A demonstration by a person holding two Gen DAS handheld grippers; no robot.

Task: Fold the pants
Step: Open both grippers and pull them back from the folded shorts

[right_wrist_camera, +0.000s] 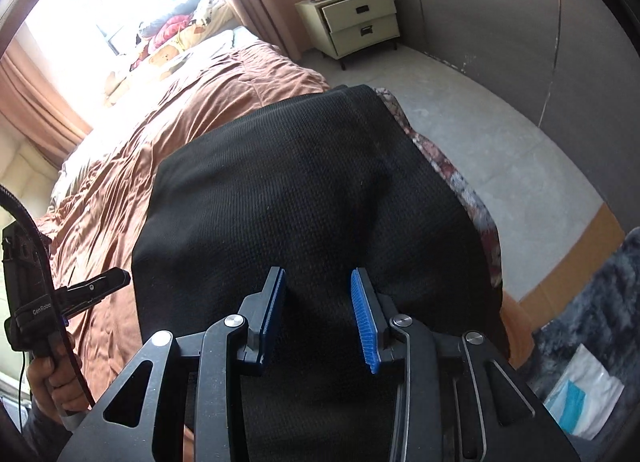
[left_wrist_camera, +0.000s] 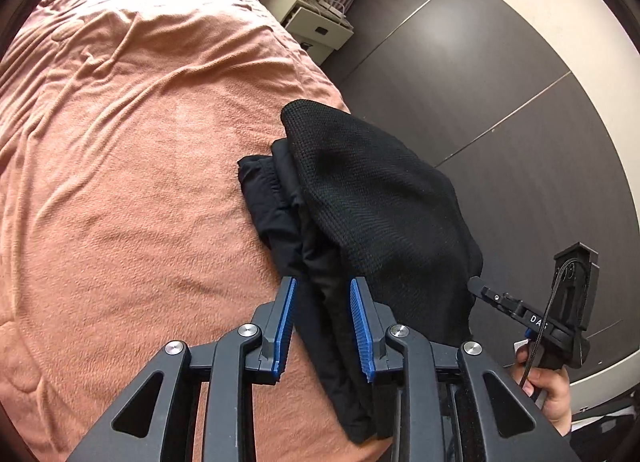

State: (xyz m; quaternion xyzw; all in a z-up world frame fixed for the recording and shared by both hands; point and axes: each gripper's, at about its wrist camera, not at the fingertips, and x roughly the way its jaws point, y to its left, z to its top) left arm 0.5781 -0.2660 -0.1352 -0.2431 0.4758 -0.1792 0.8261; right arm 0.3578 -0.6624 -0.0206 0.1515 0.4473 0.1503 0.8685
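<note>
Black pants (left_wrist_camera: 360, 214) lie folded at the edge of a bed (left_wrist_camera: 132, 166) with a pink cover. The left claw (left_wrist_camera: 323, 326) stands open above them, pads clear. The right claw (left_wrist_camera: 476, 285) is at the right, and a nightstand (left_wrist_camera: 316, 28) stands beyond.

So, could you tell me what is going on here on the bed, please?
A person holding two handheld grippers is folding black pants on a bed's rust-coloured blanket. The pants lie bunched in folded layers near the bed's edge. The left gripper and right gripper both hover over the fabric, jaws apart, gripping nothing.
</note>
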